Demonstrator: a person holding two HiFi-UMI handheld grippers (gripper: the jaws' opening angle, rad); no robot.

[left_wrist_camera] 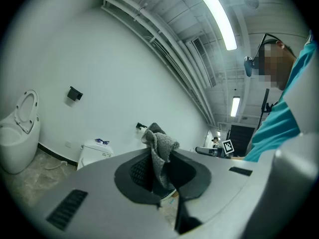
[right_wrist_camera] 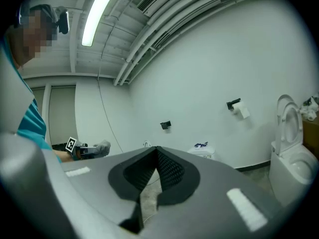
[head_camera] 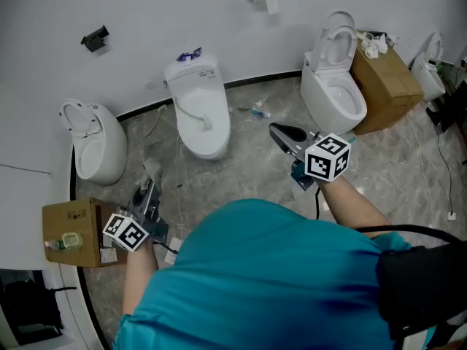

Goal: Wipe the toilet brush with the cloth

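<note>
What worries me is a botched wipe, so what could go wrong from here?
The cloth sits bunched between the fingers of the left gripper and might slip out under rubbing. The right gripper is shut and empty, so nothing would steady whatever gets wiped. Loose cables on the floor could catch a foot.

White wall (head_camera: 146,6) across the top; white ceramic toilets (head_camera: 198,115) along it on grey marbled floor (head_camera: 255,166); brown cardboard box (head_camera: 387,86) upper right
</note>
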